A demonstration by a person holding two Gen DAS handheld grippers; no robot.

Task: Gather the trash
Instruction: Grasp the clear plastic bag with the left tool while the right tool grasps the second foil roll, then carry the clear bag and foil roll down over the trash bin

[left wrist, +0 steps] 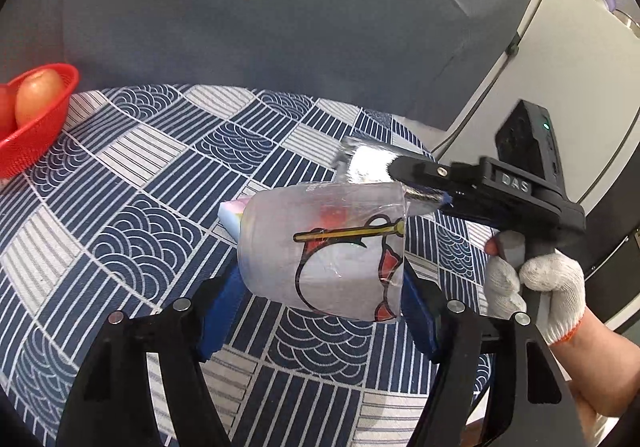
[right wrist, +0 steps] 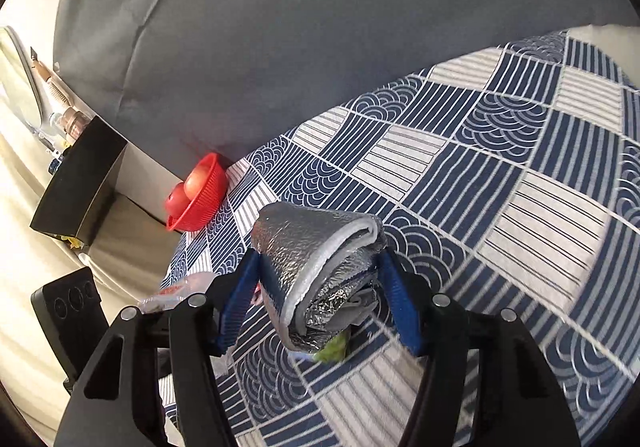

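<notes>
Now the left gripper (left wrist: 320, 287) pinches one clear plastic cup (left wrist: 324, 251) printed with a cartoon, low in the frame's centre above the blue-and-white tablecloth (left wrist: 160, 175). Meanwhile the right gripper (right wrist: 320, 295) clamps one folded silver foil pouch (right wrist: 320, 267) at lower centre. One red basket (right wrist: 198, 193) holding two fruits sits at mid-left.

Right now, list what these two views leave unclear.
- Pink and blue thing, left wrist view: mostly hidden behind the clear cartoon-print wrapper.
- Green scrap, right wrist view: tucked under the folded silver foil pad, blurred.
- Black box contents, right wrist view: its wall blocks them.
</notes>
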